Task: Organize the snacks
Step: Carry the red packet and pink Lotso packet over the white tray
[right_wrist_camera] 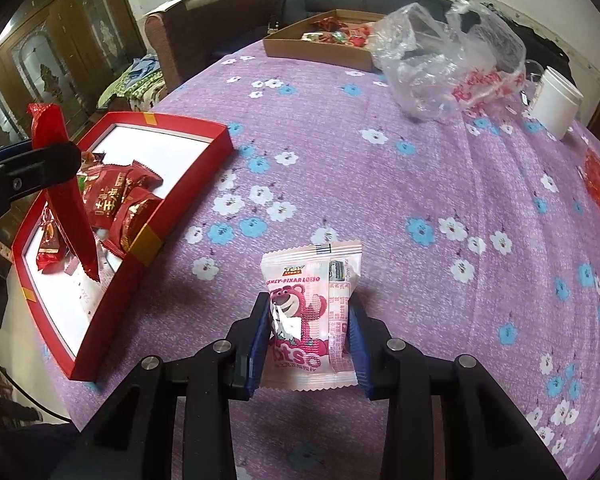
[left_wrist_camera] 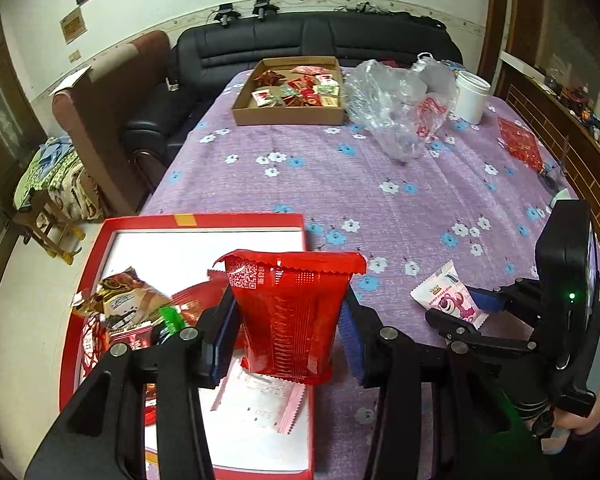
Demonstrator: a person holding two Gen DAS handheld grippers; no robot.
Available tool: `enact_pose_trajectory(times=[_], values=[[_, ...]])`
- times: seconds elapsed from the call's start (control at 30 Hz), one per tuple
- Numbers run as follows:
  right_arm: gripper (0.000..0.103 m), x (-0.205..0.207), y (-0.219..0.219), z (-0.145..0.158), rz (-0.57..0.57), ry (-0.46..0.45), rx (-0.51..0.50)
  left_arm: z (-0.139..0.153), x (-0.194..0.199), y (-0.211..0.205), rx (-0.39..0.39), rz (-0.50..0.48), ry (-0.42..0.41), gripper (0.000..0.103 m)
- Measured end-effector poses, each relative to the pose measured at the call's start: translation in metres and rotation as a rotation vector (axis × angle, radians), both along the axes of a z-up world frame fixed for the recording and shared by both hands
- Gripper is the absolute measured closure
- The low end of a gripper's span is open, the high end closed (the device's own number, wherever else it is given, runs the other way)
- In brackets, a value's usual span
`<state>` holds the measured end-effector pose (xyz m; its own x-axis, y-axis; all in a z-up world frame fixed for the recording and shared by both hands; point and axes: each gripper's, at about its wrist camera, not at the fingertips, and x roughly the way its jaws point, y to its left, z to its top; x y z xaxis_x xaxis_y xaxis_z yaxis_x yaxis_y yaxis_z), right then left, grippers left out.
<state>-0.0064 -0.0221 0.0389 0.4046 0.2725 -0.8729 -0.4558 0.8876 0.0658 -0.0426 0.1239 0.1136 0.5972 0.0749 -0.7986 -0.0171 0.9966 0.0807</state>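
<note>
Bench: your bench wears a purple cloth printed with blue and white flowers, and it fills most of both views.
Room: a black sofa runs along the far wall behind the bench, a brown armchair stands to its left, and wooden cabinets with glass doors line the left side in your right wrist view.
Far end: a shallow cardboard tray of small wrapped snacks sits near the sofa; just beside it lies a crumpled clear plastic bag, and a white tub stands right of that.
Red box: an open red box with a white floor lies at the bench's near left edge, with several red and gold snack packs piled at one end.
Left pose: your left tongs are held above the near end of the red box, pointing toward the sofa.
Left tongs: they are partly open, closed only as far as the red snack packet, which stands upright between the blue pads; its lower end hangs over the box's floor.
Right pose: your right tongs sit low over the cloth, right of the red box and well apart from it.
Right tongs: they are pinched from both sides onto a pink bear-print snack packet, with its sealed top edge pointing away from you; I cannot tell whether it rests on the cloth.
</note>
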Motion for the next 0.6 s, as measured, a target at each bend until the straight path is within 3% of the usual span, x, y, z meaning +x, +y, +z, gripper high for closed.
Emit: enact_pose_trajectory(times=[0.6], values=[[0.066, -0.004, 0.033, 0.001, 0.089, -0.002, 0.017, -0.001, -0.02, 0.031, 0.008, 0.108, 0.003, 0.059]])
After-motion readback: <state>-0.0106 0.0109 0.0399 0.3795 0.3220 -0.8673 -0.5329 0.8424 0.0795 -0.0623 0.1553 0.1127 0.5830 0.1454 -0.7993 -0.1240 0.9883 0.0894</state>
